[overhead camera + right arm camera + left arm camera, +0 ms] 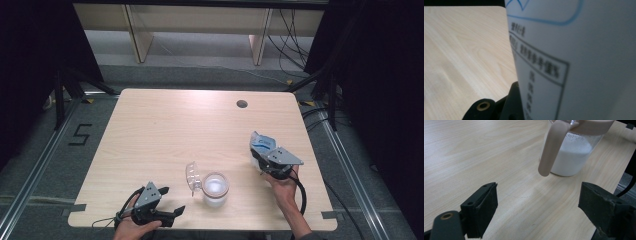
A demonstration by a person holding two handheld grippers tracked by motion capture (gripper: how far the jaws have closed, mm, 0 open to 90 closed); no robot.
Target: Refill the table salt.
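Pouch [262, 144], white with blue print, is clamped in the closed jaws of the right gripper [270, 159] above the table's [165, 130] right side, apparently between pours into the open-lidded jar [215, 189] of white powder. For the next move, a tilt over that jar is judged necessary; the left gripper [167, 200] is held open nearby. A boxed label of blurred characters is seen, unreadable.

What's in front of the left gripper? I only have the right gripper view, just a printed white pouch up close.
Observer: A clear jug with a beige handle, holding white powder.
Operator: Left gripper on it?
Observer: No. The left gripper is open, short of the jug.
Operator: Jug lid on?
Observer: The high view shows the jug's clear lid flipped open, mouth exposed.
Operator: And my pouch?
Observer: The right gripper is shut on the pouch, right of the jug.
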